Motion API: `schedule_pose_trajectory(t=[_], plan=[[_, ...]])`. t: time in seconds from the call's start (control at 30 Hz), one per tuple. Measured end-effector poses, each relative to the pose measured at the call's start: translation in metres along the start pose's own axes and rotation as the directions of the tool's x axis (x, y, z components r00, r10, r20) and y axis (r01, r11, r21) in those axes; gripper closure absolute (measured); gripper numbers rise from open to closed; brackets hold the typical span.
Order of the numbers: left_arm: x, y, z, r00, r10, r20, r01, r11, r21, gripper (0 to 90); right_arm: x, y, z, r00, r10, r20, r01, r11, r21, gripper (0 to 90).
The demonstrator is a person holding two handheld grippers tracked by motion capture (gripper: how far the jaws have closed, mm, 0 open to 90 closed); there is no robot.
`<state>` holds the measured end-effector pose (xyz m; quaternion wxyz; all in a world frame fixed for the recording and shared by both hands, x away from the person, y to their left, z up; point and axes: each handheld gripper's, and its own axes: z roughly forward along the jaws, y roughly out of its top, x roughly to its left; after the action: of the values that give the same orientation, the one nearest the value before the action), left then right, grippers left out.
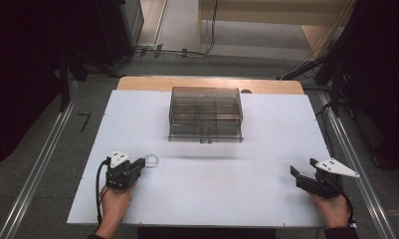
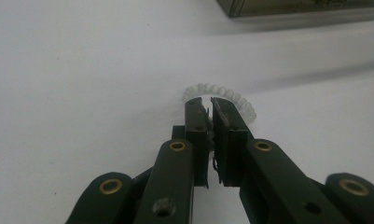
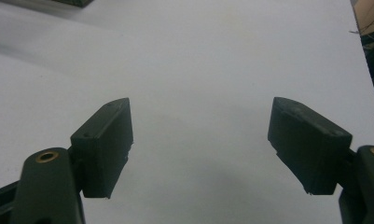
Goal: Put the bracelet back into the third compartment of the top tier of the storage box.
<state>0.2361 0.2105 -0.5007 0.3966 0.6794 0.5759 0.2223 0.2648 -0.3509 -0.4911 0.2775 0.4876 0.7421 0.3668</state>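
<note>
1. We see the left gripper (image 2: 209,103) clamped on the near rim of a clear coiled ring (image 2: 220,95), which lies on the white table (image 1: 202,189).
2. The right gripper (image 3: 199,135) is spread wide and empty, with bare table ahead of it.
3. The smoky lidded box (image 1: 205,113) stands well ahead, between both grippers; the table's front edge lies close behind both hands.

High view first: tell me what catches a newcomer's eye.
A smoky clear plastic organizer box sits at the far middle of the white table. Near the left edge, the left gripper is shut on a clear coiled ring. The right gripper hangs open near the right edge.
</note>
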Motion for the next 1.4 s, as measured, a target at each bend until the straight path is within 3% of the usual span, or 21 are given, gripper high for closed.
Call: schedule_pose_trajectory(t=[0.6,1.4], plan=[[-0.02,0.019,-0.018,0.9992,-0.006,0.039,0.009,0.9955,-0.094,85.6,0.0,0.0,0.0,1.0,-0.005,0.002,0.005,1.0,0.003,20.3],[-0.035,0.036,-0.023,0.9983,0.009,0.057,0.0,0.9896,-0.144,85.7,0.001,0.0,0.0,1.0,-0.006,0.0,0.006,1.0,0.005,20.3]])
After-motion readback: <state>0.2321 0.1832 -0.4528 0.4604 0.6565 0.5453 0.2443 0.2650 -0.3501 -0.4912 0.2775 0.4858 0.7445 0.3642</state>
